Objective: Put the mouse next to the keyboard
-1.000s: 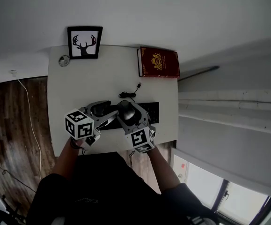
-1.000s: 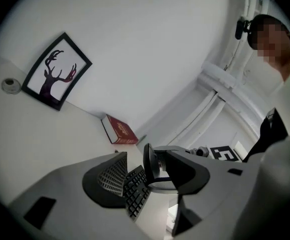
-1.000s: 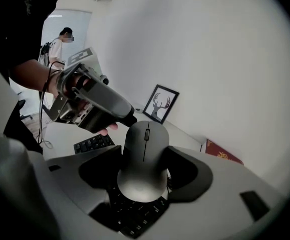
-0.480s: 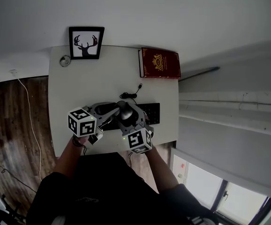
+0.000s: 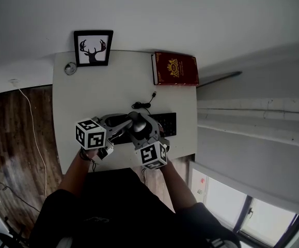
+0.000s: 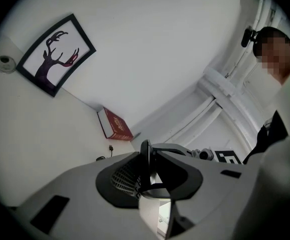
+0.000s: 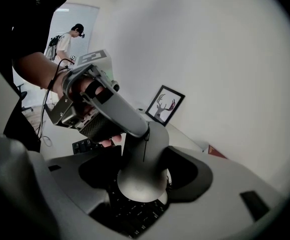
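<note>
A grey mouse (image 5: 138,123) hangs above the black keyboard (image 5: 166,123) at the near edge of the white table (image 5: 84,99). My right gripper (image 5: 141,129) is shut on its rear; in the right gripper view the mouse (image 7: 140,176) fills the gap between the pads, with keys (image 7: 134,216) beneath. My left gripper (image 5: 127,126) reaches in from the left, and its jaws have just been closing, with the mouse between them. One jaw of the left gripper (image 7: 127,126) lies along the mouse's front. In the left gripper view the mouse (image 6: 146,165) shows edge-on between the jaws.
The mouse's loose cable and plug (image 5: 148,100) lie behind the keyboard. A framed deer picture (image 5: 93,48) and a small round object (image 5: 70,68) stand at the back left, and a red book (image 5: 174,69) at the back right. The table's right edge is close to the keyboard.
The left gripper has shifted right to the mouse and its jaws have narrowed onto it. The right gripper has drawn slightly left and nearer with the mouse.
</note>
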The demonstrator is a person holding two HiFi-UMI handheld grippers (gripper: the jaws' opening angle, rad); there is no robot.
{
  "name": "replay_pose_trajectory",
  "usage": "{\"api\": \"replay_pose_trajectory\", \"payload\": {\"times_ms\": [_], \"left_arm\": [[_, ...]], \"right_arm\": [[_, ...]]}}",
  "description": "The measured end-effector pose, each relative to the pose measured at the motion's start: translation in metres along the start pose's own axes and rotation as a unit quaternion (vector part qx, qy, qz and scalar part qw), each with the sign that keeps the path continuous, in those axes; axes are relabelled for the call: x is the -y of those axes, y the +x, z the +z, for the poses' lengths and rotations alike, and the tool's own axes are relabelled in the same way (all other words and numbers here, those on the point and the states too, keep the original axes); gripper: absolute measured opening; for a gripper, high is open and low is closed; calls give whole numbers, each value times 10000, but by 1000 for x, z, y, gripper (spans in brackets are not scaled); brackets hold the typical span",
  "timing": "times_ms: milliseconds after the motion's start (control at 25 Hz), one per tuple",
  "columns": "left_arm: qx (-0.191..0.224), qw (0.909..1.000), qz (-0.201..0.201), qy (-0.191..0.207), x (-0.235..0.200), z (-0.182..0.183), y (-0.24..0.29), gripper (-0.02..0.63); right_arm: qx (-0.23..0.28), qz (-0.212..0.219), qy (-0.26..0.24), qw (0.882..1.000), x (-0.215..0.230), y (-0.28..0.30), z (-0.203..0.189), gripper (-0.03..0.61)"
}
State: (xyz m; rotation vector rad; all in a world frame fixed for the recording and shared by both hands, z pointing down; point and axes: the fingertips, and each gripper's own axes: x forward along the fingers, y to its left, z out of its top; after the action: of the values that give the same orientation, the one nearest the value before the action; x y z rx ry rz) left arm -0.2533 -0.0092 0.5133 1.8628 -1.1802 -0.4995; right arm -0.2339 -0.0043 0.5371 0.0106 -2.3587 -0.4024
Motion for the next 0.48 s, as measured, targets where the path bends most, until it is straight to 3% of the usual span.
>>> {"api": "replay_pose_trajectory", "payload": {"times_ms": [480], "left_arm": [[36,9999,-151,47,1,4,-1,79]], "right_arm": [[23,-188,189,9996,2,4,-2,302]]}}
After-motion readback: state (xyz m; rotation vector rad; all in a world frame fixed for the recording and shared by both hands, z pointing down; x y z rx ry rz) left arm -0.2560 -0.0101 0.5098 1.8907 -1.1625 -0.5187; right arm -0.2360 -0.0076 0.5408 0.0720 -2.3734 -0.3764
